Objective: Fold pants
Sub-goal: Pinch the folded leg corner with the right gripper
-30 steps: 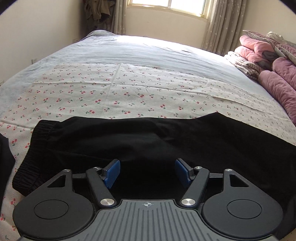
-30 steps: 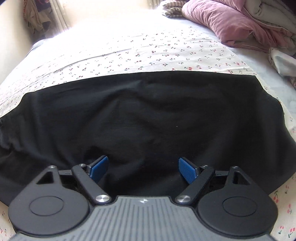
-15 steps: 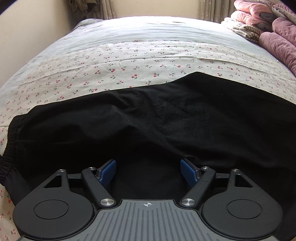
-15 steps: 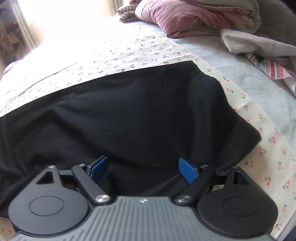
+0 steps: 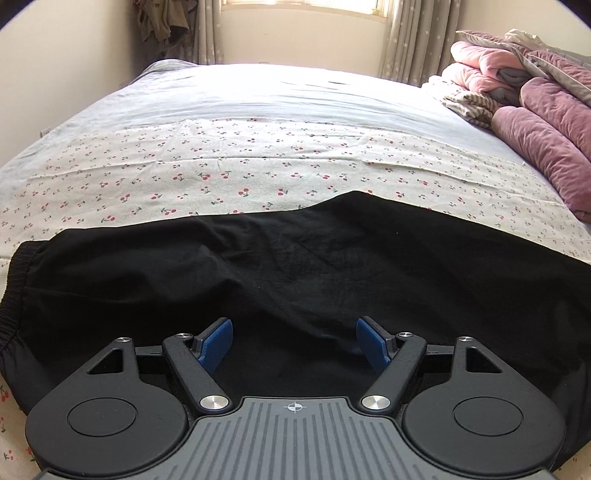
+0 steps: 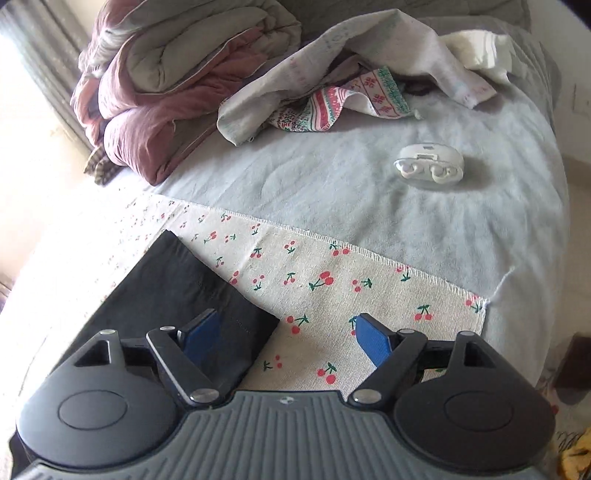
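Observation:
Black pants [image 5: 295, 266] lie flat across a cherry-print cloth [image 5: 229, 166] on the bed, with an elastic cuff [image 5: 14, 288] at the far left. My left gripper [image 5: 294, 341] is open and empty, low over the near edge of the pants. In the right wrist view, the end corner of the pants [image 6: 177, 291] lies at the lower left on the cherry-print cloth [image 6: 332, 280]. My right gripper [image 6: 286, 338] is open and empty, its left finger over the pants corner and its right finger over the cloth.
Rolled pink and grey quilts [image 5: 532, 110] [image 6: 155, 85] are piled on the right side of the bed. Loose patterned cloths [image 6: 351, 74] and a small white device [image 6: 428, 166] lie on the grey sheet [image 6: 369, 206]. A window and curtains [image 5: 303, 22] stand beyond the bed.
My right gripper has swung right, from over the middle of the pants to their end corner. My left gripper has tilted up, showing more of the bed. Both stayed open.

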Demonstrator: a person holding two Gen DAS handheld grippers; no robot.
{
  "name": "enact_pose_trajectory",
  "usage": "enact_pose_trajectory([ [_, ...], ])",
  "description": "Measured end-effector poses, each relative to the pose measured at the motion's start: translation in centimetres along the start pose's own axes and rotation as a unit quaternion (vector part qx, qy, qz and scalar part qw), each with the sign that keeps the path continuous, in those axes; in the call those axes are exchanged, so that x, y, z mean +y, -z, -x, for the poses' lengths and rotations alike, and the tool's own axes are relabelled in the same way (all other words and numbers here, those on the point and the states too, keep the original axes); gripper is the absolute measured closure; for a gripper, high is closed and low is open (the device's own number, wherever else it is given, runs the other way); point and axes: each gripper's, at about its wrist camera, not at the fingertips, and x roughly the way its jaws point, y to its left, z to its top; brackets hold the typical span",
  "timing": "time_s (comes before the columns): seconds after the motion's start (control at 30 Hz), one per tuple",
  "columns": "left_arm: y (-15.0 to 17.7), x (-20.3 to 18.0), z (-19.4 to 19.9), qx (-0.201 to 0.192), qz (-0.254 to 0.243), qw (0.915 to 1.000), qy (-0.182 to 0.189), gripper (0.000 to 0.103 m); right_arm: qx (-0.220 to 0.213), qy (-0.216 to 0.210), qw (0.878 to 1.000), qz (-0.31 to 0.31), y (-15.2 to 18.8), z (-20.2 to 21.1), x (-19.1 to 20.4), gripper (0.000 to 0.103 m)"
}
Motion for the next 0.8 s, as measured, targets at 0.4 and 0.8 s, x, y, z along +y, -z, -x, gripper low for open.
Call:
enact_pose_trajectory([
  [0.4, 0.6, -0.1, -3.1, 0.023, -0.012, 0.9995, -0.017, 0.028, 0.055, -0.056, 0.996, -0.044, 0.2, -3.0, 1.5, 0.078],
  [0.8, -1.0, 4.6, -4.4, 0.015, 0.050, 0.9969, -0.059, 0.028, 0.024, -0.016, 1.000, 0.000, 0.3, -3.8, 3.9, 0.103],
])
